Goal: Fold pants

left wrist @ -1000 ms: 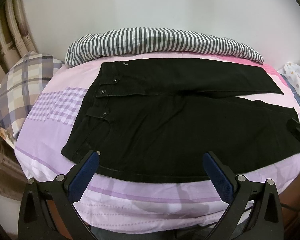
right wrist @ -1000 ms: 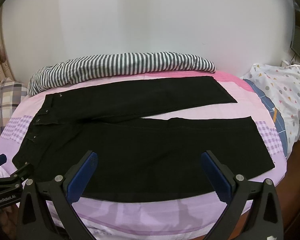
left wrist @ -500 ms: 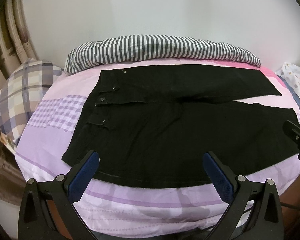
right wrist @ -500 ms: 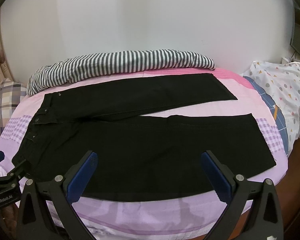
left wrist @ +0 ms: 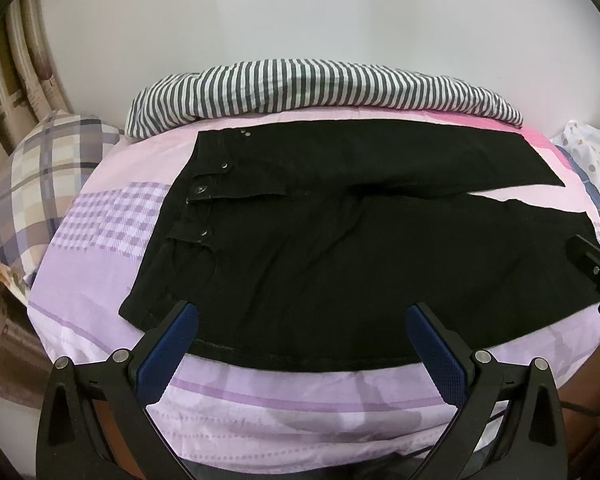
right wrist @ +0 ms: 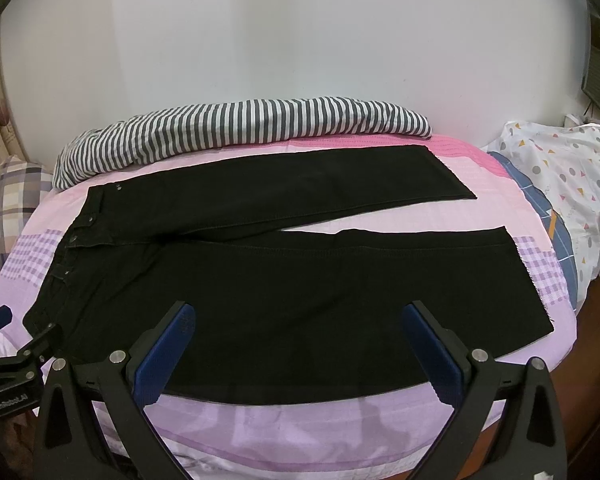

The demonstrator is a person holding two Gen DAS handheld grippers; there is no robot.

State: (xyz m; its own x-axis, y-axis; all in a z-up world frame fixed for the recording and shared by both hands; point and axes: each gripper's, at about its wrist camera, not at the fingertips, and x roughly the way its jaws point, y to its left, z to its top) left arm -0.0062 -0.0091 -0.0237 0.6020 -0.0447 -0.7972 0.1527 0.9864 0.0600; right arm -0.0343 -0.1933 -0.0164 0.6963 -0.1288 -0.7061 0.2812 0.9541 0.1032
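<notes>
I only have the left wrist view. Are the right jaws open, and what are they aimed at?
Observer: The right gripper is open and empty, aimed at the near leg's front edge.
Operator: Where does that leg's hem end?
Observer: The hem lies flat on the bed, short of its right edge.
Operator: Anything further right?
Observer: Above the spotted pillow, a dark slatted box on the wall.
</notes>
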